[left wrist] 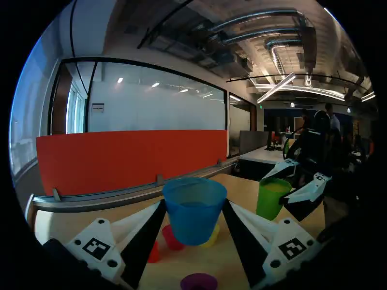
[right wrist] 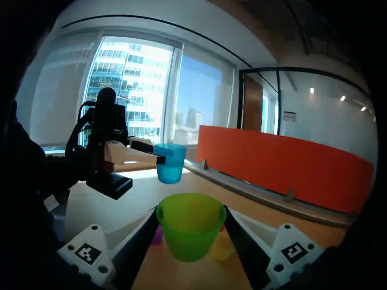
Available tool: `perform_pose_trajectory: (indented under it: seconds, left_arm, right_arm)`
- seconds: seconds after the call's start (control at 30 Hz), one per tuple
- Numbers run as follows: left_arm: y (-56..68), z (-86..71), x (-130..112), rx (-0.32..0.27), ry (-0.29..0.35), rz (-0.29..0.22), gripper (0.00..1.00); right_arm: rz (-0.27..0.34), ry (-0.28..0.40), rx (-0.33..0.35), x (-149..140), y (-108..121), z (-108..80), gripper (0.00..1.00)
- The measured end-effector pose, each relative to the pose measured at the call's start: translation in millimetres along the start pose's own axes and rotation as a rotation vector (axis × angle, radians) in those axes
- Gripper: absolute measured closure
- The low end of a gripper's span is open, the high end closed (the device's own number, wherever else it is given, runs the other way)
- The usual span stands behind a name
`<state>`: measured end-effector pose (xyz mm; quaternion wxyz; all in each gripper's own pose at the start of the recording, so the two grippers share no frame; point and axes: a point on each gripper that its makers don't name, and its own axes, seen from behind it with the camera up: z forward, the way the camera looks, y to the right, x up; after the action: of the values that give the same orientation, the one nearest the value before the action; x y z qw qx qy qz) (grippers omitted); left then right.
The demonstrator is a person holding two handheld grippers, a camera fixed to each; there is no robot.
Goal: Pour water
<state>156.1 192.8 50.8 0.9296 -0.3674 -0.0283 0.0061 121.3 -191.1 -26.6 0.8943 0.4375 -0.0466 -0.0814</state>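
My left gripper (left wrist: 194, 212) is shut on a translucent blue cup (left wrist: 194, 209) held upright above the table, with water showing inside as a darker band. To the right in the left gripper view, the right gripper (left wrist: 290, 186) holds a green cup (left wrist: 273, 197). In the right gripper view my right gripper (right wrist: 191, 227) is shut on that green cup (right wrist: 191, 225), upright and close to the camera. Farther off at left there, the left gripper (right wrist: 159, 162) carries the blue cup (right wrist: 170, 163), a dark sleeve behind it.
Small cups lie on the wooden table (left wrist: 232, 186) under the held ones: red (left wrist: 171, 238), yellow (left wrist: 211, 237), purple (left wrist: 199, 282); purple (right wrist: 157, 235) and yellow (right wrist: 222, 247) in the right gripper view. An orange partition (left wrist: 130, 157) with a metal rail borders the table's far side.
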Motion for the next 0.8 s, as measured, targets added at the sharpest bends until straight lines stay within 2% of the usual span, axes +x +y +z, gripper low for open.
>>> perform_pose_trajectory:
  seconds: [0.4, 0.8]
  left_arm:
    - [-3.6, -10.2, 17, 0.010, 0.016, 0.039, 0.16]
    - [-2.4, -24.0, 34, 0.029, 0.029, 0.121, 0.16]
  right_arm:
    - [0.013, 0.019, 0.034, 6, -13, 17.1, 0.06]
    - [0.020, 0.038, 0.074, 9, -25, 38.2, 0.06]
